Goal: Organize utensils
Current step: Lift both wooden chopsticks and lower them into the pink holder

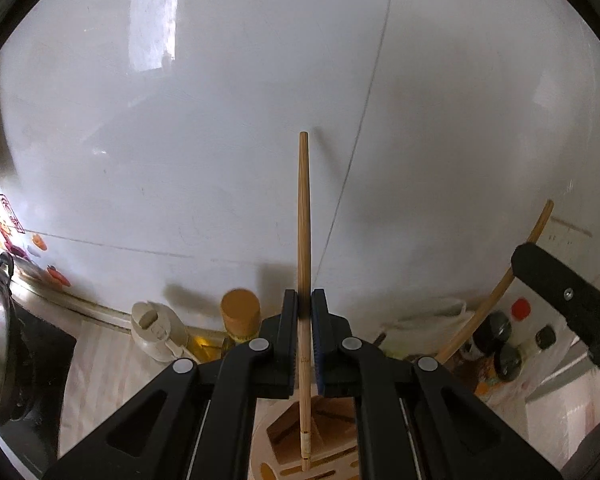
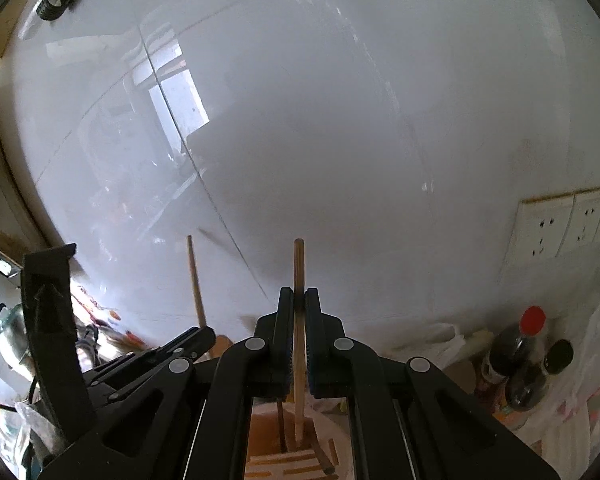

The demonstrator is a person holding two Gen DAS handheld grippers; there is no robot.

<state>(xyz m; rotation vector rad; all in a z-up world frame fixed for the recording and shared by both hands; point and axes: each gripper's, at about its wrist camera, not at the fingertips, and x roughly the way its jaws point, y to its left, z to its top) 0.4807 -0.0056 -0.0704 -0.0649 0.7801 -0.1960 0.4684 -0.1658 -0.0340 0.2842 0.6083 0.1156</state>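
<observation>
Both views: soft daylight, moderately bright, slightly hazy. Glossy white wall (image 1: 228, 128) mirrors bright window as pale glare patch, upper left of frame in left wrist view, left of centre in right wrist view. Chopstick (image 1: 304, 216) casts faint, soft-edged shadow on wall just right of it. Heavy fisheye bending; black vignette at corners. Clutter at lower edges soft, slightly smeared. Wall sockets (image 2: 560, 224) at right edge washed-out.

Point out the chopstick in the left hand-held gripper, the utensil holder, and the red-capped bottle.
chopstick (image 1: 303, 208), left wrist view, bare shaft above the fingers.
utensil holder (image 1: 332, 446), left wrist view, slotted wooden top.
red-capped bottle (image 2: 512, 352), right wrist view, dark body below the cap.
</observation>
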